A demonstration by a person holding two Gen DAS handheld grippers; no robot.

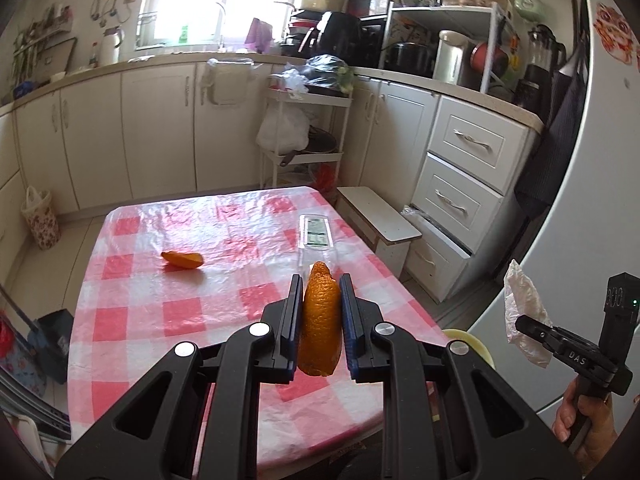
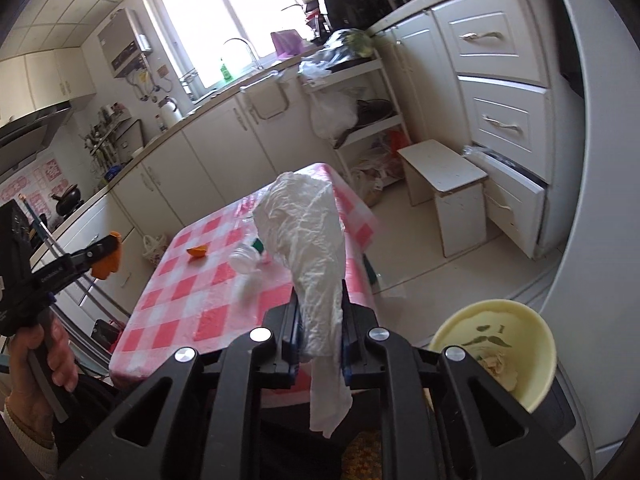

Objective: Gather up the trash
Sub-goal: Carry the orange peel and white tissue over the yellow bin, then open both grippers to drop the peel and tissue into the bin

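Gripping orange peel [image 1: 320, 320], left claw [image 1: 320, 300] | right claw [image 2: 320, 320] pinching tissue [image 2: 308, 232] | checked tablecloth [image 1: 200, 320], kitchen

Orange peel strip [image 1: 321, 320]: long, curved, pebbled skin outward, upright between pads of left tool [image 1: 321, 292], above near edge of counter [image 1: 132, 344]. Second orange peel [image 1: 183, 259]: small curl, lying flat toward counter's left edge. Crumpled white tissue [image 2: 310, 248]: standing up between right tool [image 2: 320, 308] pads, tail hanging below. Clear plastic bottle [image 1: 316, 236]: on its side, green label, near counter's right edge. Pale yellow bin [image 2: 500, 344]: open, crumpled paper inside, off counter's near right corner.
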